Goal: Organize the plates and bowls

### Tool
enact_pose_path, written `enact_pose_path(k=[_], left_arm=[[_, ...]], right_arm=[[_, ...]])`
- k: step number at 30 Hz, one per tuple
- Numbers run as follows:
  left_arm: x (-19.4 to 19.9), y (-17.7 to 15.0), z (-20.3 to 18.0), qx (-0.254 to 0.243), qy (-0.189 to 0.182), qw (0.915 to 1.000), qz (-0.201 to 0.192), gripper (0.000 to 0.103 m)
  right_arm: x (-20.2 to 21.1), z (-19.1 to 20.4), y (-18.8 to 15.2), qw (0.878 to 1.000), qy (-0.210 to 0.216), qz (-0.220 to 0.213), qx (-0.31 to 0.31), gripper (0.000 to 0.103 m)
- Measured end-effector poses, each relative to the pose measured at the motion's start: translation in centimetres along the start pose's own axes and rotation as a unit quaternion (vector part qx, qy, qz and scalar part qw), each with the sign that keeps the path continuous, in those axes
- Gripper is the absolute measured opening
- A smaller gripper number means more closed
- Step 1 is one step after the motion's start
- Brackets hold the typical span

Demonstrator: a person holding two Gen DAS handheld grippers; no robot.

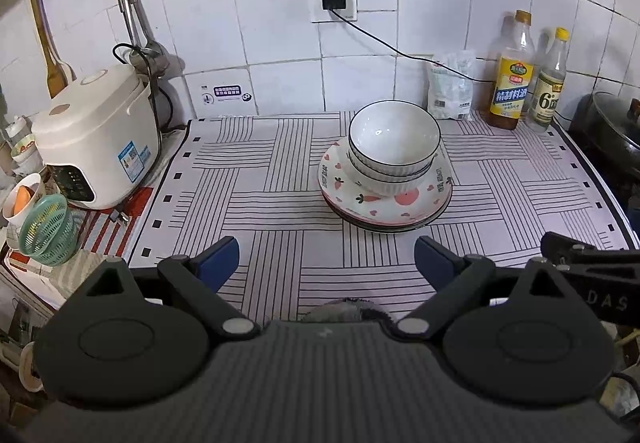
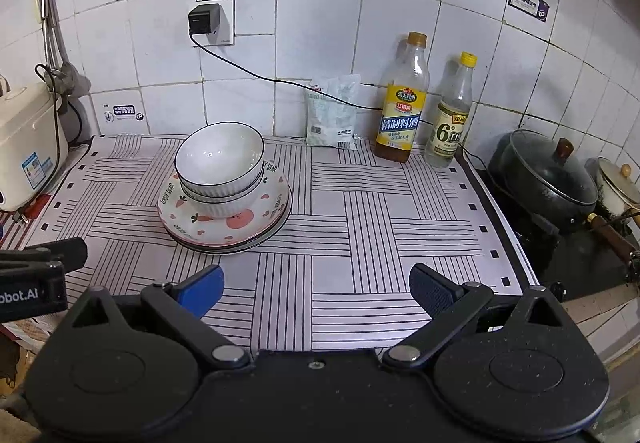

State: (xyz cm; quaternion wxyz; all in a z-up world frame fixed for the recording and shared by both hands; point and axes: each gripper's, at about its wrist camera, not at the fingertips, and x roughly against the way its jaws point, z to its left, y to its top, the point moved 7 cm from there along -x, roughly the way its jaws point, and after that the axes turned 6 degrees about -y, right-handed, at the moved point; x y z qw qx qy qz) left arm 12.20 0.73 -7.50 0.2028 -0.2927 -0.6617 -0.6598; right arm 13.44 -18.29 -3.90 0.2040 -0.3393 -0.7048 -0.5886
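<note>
Your left gripper (image 1: 326, 263) and right gripper (image 2: 316, 287) hang spread and empty, since bowls (image 1: 394, 147) already nest on stacked plates (image 1: 384, 209).

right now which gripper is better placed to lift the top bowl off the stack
Probably left. The left gripper is open with the top bowl just right of its centreline. From the open right gripper the bowl lies well off to the left.

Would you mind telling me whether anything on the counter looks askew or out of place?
Only slightly: the top bowl sits tilted in the bowl beneath it, and the plates under them are stacked a little off-centre. Nothing looks spilled or broken.
</note>
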Motion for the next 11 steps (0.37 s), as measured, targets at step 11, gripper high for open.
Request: enact_pose_path(k=[11], left_arm=[[-0.1, 0.08, 0.14, 0.0, 0.0, 1.0, 0.0, 0.095]], right_arm=[[-0.13, 0.01, -0.06, 1.0, -0.002, 0.001, 0.001, 0.101]])
